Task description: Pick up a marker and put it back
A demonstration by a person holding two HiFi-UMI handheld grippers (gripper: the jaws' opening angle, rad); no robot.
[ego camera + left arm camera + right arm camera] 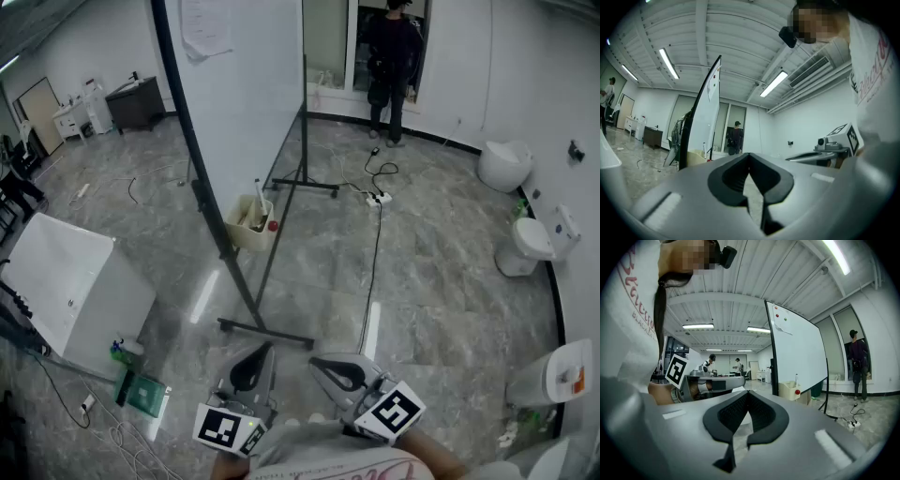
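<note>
Seeing the marker (258,193) upright in the beige tray (243,236) at the whiteboard's (246,84) lower edge, well apart from my left gripper (749,155) and right gripper (746,393), both closed on nothing, I expect a light, stiff, slippery barrel, best pinched mid-length.

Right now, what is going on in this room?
A person holds a two-jaw gripper in each hand, close to the body. The left gripper and the right gripper are both shut and empty. The beige tray on the whiteboard stand ahead is not yet reached. Another person stands at the far wall.
</note>
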